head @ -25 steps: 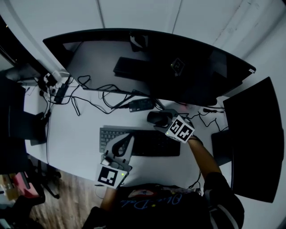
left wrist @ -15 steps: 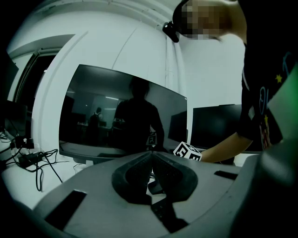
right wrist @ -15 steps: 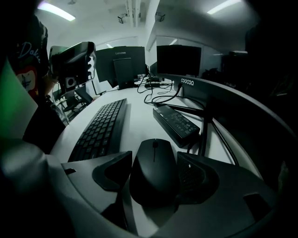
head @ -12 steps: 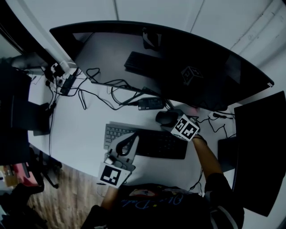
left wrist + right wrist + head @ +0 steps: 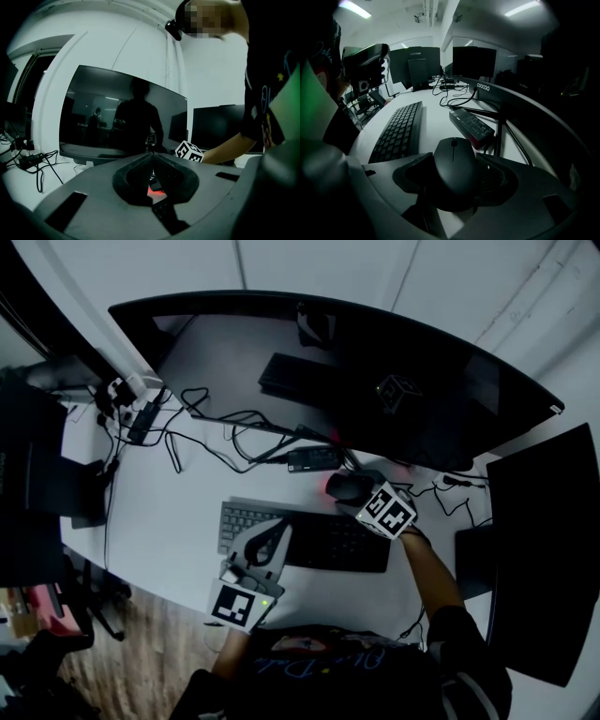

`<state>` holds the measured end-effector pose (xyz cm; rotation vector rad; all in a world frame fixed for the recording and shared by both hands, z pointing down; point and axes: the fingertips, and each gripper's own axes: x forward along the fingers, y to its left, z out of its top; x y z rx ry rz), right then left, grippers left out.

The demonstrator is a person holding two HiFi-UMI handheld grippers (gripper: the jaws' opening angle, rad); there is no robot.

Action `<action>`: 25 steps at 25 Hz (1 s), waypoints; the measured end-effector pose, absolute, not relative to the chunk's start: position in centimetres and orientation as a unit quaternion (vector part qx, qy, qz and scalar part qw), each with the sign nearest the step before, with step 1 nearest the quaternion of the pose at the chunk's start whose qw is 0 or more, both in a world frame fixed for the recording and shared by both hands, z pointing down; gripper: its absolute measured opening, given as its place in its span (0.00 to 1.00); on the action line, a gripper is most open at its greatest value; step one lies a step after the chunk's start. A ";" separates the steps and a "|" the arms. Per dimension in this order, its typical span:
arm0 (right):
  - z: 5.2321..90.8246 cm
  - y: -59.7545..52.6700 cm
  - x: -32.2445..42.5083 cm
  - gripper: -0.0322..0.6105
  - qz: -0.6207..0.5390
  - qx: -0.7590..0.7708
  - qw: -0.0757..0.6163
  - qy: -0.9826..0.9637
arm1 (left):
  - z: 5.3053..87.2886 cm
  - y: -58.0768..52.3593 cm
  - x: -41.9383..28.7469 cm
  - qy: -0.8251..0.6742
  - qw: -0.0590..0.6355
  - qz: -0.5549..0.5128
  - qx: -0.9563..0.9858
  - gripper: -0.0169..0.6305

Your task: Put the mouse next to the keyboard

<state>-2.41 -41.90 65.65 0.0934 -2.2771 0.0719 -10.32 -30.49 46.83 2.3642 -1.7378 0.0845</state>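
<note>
Desk (image 5: pixel 159 521) open leftward | mouse (image 5: pixel 454 166) seemingly clamped in right gripper (image 5: pixel 455 159) | keyboard (image 5: pixel 396 131) edge alongside

The mouse (image 5: pixel 454 164) is seen to be matt black, and the keyboard (image 5: pixel 396 129) black as well. The worktop (image 5: pixel 159 521) is white, crossed by black cables (image 5: pixel 211 432). The monitor (image 5: pixel 422 399) is black. The left gripper (image 5: pixel 274 531) and right gripper (image 5: pixel 356 493) are grey, with jaws lined in black. Each cube (image 5: pixel 386 510) is white, patterned with black square markers. A red glow (image 5: pixel 154 190) is shown by the mouse. The floor (image 5: pixel 141 643) is brown wood-grain.
</note>
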 end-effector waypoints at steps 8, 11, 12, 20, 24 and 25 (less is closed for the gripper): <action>62.1 -41.7 -0.7 0.47 0.042 0.099 0.382 -0.918 | 45.7 -29.9 -9.8 -0.586 0.088 0.027 0.805 0.03; 61.2 -41.2 0.4 0.47 0.050 0.127 0.371 -0.918 | 45.3 -29.6 -9.7 -0.584 0.085 0.026 0.807 0.03; 60.9 -41.0 0.9 0.47 0.053 0.138 0.369 -0.918 | 45.2 -29.5 -9.5 -0.583 0.083 0.026 0.808 0.03; 59.1 -38.8 4.8 0.47 0.080 0.204 0.349 -0.911 | 44.4 -28.7 -7.9 -0.563 0.071 0.026 0.823 0.03; 58.4 -37.8 7.0 0.47 0.099 0.248 0.336 -0.903 | 44.1 -28.4 -7.1 -0.553 0.068 0.026 0.830 0.03; 58.3 -37.6 7.5 0.47 0.106 0.260 0.332 -0.900 | 44.1 -28.4 -6.9 -0.550 0.067 0.027 0.832 0.03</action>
